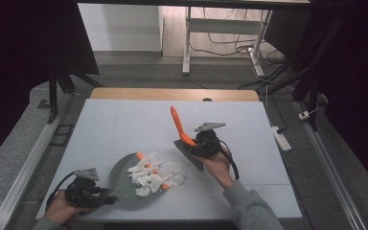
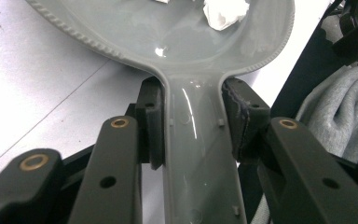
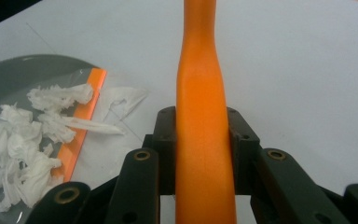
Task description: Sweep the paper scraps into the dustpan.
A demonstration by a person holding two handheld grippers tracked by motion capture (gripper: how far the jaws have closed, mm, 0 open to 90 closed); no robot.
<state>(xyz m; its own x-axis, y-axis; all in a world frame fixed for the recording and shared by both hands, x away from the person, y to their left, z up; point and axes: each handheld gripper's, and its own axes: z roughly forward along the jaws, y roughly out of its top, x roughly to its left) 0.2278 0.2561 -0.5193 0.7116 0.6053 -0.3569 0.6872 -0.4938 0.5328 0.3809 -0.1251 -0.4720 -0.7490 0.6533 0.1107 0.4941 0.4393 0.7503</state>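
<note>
From the high view, a white desk (image 1: 124,124) holds a grey dustpan (image 1: 122,184) near the front left. An orange strip (image 1: 152,170) runs along the dustpan's front lip. Torn bits of white paper (image 1: 151,175) lie in a heap over that lip, some in the pan and some on the desk. The left gripper (image 1: 106,197) sits at the near left corner, held in the person's left hand (image 1: 60,211), and it has the dustpan's handle. The right gripper (image 1: 191,147) is near the middle of the desk, held in the right hand (image 1: 218,165). It holds a small brush (image 1: 188,154) with an orange handle (image 1: 176,122) that sticks up and away. The grey bristle end is touching the desk just right of the paper.

In the left gripper view, the two black jaws are closed on the grey dustpan handle (image 2: 198,154), one on each side. One paper scrap (image 2: 223,13) lies in the pan (image 2: 168,32).

In the right gripper view, the jaws squeeze the orange handle (image 3: 203,130) between them. To the left are the paper bits (image 3: 32,135), the orange strip (image 3: 81,126) and the dark pan (image 3: 18,74).

No words or labels can be read on anything.
</note>
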